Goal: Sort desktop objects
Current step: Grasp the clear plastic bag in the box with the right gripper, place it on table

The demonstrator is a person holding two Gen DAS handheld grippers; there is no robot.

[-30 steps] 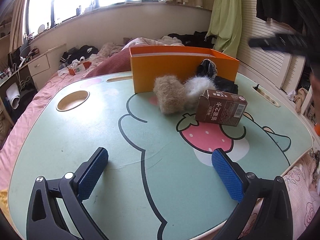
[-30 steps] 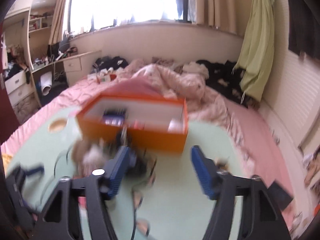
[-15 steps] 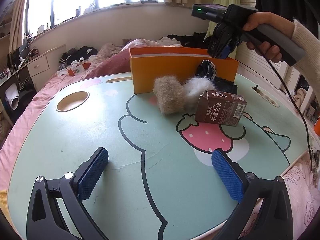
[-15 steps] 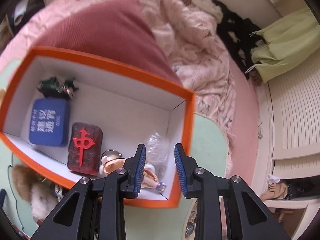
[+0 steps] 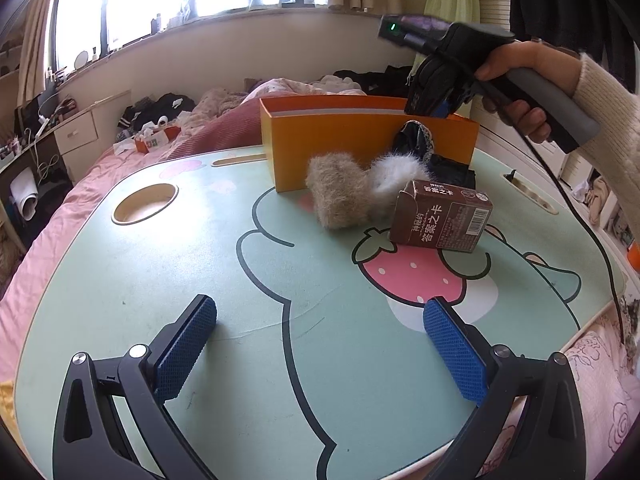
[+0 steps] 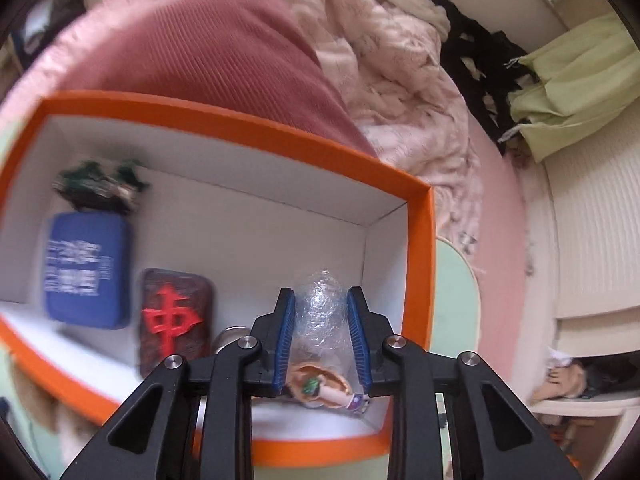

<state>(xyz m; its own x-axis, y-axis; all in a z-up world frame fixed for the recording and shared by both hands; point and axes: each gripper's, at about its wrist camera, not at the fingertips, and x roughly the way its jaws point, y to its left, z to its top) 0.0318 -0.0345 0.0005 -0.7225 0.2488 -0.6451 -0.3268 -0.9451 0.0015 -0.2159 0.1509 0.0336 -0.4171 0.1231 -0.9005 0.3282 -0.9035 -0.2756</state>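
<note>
Bedroom setting: one mint-green lap table [image 5: 120,280] with cartoon print, laid on pink bedding.

One orange box [image 5: 360,148], open-topped, white inside, stands at the table's far side. Inside the box, seen from the right wrist: one blue pouch [image 6: 86,270], one dark red tile [image 6: 174,318] with a red character, one dark green tangle [image 6: 100,186], one small figurine [image 6: 328,390], one crumpled clear plastic wrap [image 6: 320,308].

In front of the box: two fur puffs, one tan [image 5: 340,190], one white [image 5: 394,174]; one brown drink carton [image 5: 442,216] lying down; one black cloth item [image 5: 414,140] against the box wall.

Right gripper [image 6: 321,340]: over the box's right end, jaws just closing, nearly shut, the plastic wrap between them; contact unclear.

Left gripper [image 5: 320,344]: nearest the table's front edge, jaws wide apart, holding nothing.
</note>
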